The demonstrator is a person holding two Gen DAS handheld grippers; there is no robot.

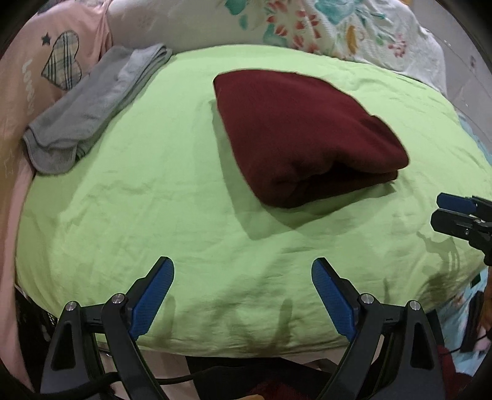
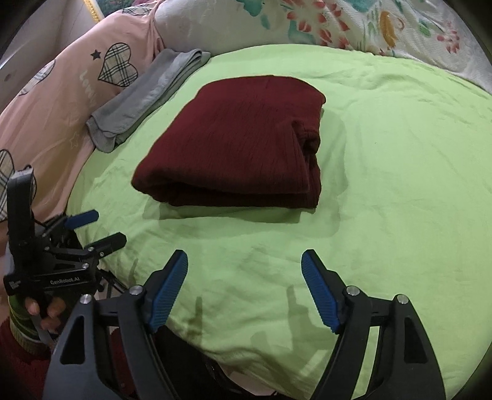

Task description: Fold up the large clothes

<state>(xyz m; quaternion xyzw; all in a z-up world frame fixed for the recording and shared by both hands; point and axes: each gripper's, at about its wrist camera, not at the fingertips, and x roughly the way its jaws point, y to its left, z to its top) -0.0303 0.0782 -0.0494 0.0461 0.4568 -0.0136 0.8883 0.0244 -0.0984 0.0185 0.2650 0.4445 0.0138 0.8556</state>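
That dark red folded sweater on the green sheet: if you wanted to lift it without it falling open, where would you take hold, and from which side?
Probably at the thick rounded fold of the dark red sweater, the edge nearest the cameras, coming in low from that side. There the layers bunch into one roll, so two fingers can pinch them together. Both the left hand-held gripper and right hand-held gripper are open and face that edge.

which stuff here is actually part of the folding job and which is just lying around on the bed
Part of the job:
- maroon garment, folded into a thick block on the green sheet
- left gripper, jaws open, empty
- right gripper, jaws open, empty

Just lying about:
- folded grey cloth at the sheet's edge
- pink heart-print bedding
- floral quilt
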